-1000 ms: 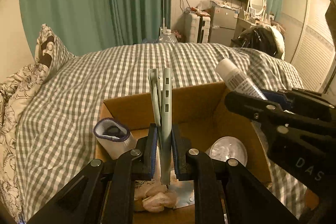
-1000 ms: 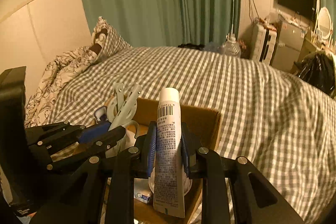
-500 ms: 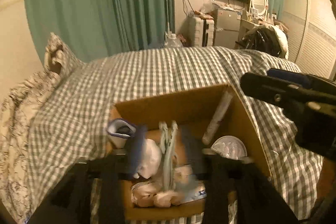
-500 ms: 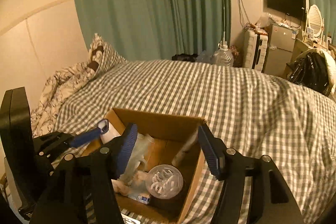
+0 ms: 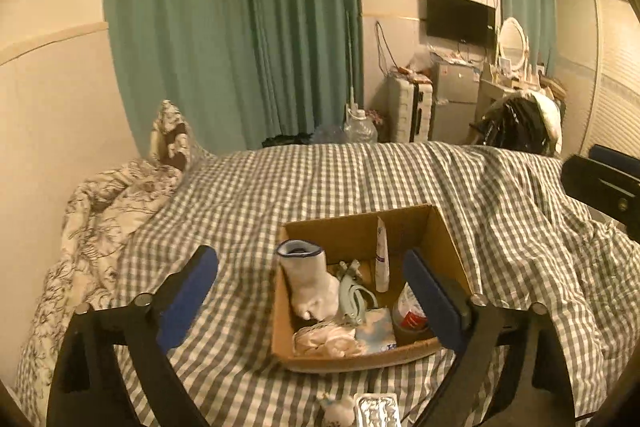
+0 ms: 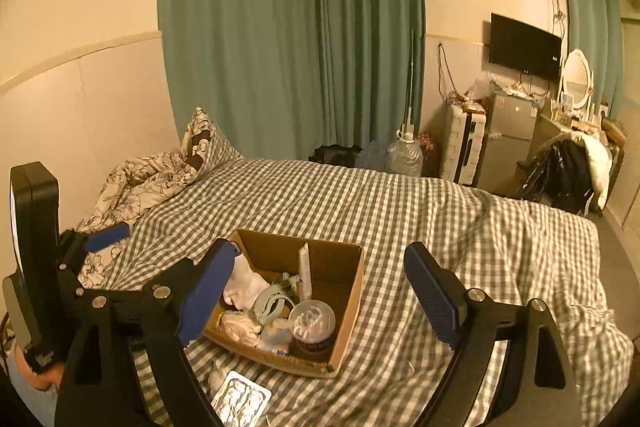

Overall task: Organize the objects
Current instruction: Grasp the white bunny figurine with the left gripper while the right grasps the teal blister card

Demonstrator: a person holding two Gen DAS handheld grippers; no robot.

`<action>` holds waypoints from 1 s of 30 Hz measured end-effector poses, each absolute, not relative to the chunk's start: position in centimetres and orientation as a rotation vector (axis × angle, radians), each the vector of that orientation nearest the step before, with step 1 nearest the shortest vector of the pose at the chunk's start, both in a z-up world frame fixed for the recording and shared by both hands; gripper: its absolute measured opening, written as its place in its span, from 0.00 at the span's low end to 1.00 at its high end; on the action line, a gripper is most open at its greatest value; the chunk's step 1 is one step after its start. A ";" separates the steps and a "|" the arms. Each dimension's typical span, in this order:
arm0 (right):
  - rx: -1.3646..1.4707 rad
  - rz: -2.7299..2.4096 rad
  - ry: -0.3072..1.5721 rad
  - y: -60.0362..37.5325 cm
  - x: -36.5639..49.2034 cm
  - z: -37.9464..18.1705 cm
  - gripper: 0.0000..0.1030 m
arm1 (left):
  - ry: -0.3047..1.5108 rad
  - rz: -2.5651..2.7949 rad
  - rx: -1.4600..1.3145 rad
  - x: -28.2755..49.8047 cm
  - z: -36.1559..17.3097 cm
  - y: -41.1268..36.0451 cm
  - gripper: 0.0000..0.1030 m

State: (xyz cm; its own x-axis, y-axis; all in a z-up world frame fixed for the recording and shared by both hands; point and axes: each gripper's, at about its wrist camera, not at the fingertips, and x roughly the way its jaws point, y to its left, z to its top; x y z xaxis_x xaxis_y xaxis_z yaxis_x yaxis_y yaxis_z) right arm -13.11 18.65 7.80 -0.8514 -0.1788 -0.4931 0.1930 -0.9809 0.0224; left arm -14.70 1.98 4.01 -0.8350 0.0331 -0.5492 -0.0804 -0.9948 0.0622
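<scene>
An open cardboard box [image 5: 444, 239] [image 6: 352, 279] sits on the checked bed. In it lie a white sock [image 5: 308, 279], a pale green clip tool [image 5: 354, 297] [image 6: 272, 297], a white tube [image 5: 381, 255] [image 6: 305, 269] leaning upright, a clear-lidded cup [image 5: 408, 311] [image 6: 312, 321] and soft pink and blue items. My left gripper [image 5: 312, 301] is open and empty, pulled back above the box. My right gripper [image 6: 320, 295] is open and empty, also back from the box.
A foil blister pack [image 5: 376, 409] [image 6: 242, 401] and a small white item [image 5: 336, 407] lie on the bed [image 6: 460, 227] in front of the box. A floral duvet and pillow [image 5: 120, 187] lie at the left. Furniture stands beyond the bed.
Both grippers opened and let go: the green clip tool and the white tube now lie in the box. Both grippers have drawn back and up from the box.
</scene>
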 end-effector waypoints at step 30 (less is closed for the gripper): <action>1.339 -2.437 0.354 8.2 -9.2 -15.3 0.89 | 0.057 2.893 -1.333 -10.0 -11.6 -4.4 0.99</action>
